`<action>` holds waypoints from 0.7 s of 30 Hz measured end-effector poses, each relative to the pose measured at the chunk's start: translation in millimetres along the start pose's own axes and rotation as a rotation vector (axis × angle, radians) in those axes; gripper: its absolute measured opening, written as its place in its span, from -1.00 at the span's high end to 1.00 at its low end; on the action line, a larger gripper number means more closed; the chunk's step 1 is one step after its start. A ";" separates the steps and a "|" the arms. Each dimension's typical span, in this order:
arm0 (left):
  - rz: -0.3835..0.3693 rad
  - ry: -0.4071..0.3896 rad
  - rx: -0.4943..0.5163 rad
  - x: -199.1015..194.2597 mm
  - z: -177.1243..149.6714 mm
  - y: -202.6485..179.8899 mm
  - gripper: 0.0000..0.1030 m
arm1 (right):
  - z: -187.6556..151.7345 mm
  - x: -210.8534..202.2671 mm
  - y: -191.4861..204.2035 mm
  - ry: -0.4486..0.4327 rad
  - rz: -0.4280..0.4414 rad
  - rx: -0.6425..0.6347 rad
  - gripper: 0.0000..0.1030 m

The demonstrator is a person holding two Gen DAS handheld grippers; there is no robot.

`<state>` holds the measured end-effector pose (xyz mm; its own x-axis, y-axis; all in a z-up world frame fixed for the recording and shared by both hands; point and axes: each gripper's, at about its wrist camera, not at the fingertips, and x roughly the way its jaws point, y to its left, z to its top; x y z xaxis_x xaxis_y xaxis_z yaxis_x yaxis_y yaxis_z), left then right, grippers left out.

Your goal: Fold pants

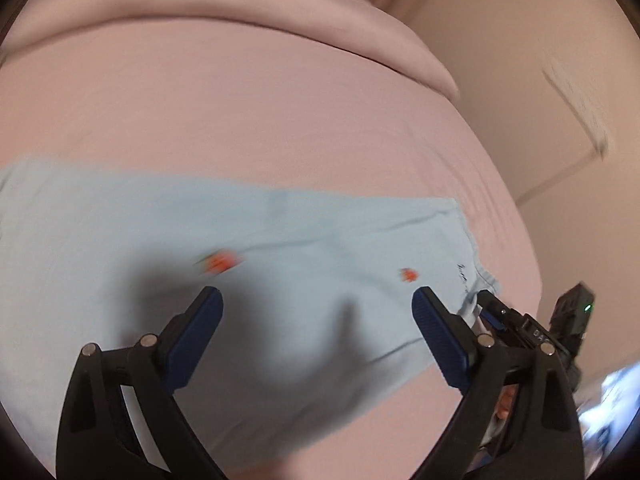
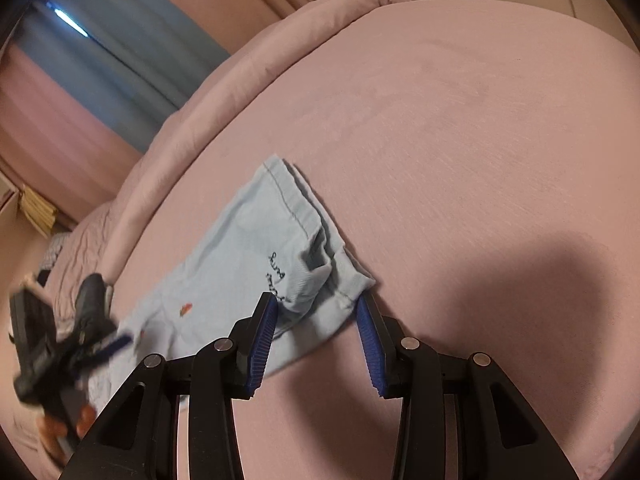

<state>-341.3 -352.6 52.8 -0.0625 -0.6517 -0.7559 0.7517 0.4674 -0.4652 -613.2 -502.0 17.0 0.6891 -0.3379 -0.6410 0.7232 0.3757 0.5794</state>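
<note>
Pants (image 1: 240, 240) lay flat on the pink bed (image 1: 240, 100), long axis running left to right. The left claw (image 1: 316, 300) hovered spread over their middle. The right claw (image 2: 316, 304), spread, straddled the hem end, nearer the cloth.

The left wrist view looks forward and down along the left gripper (image 1: 317, 300), close above the light blue pants (image 1: 280, 248) on the pink bed (image 1: 240, 100), with the wall beyond. The right wrist view looks along the right gripper (image 2: 317, 303) from low and close at the cuff end of the pants (image 2: 240, 256), facing across the bed (image 2: 460, 140) toward a curtain (image 2: 120, 52). Both views share the pants and the bed; each also catches the other gripper at its edge: right gripper (image 1: 520, 320), left gripper (image 2: 72, 340)
</note>
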 end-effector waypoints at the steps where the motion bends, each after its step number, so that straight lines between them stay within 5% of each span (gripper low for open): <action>1: 0.002 -0.008 -0.044 -10.0 -9.0 12.8 -0.86 | -0.6 0.3 1.1 -0.008 0.002 0.001 0.21; 6: -0.027 -0.027 -0.245 -35.4 -37.9 72.7 -0.85 | -6.1 -8.4 -9.3 -0.023 0.085 0.135 0.20; 15: 0.068 -0.016 -0.099 -36.1 -41.1 55.1 -0.85 | -13.7 7.6 -6.9 0.024 0.252 0.341 0.01; 18: 0.083 -0.011 -0.062 -23.8 -35.2 48.0 -0.85 | -11.4 16.5 0.1 0.025 0.151 0.324 0.22; 21: 0.070 -0.012 -0.056 -22.9 -35.5 50.1 -0.85 | -7.4 16.6 14.4 0.005 0.048 0.268 0.64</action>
<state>-325.5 -293.1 30.4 -0.0031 -0.6232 -0.7821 0.7164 0.5443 -0.4365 -591.7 -495.9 11.0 0.7234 -0.3203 -0.6116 0.6761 0.1492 0.7216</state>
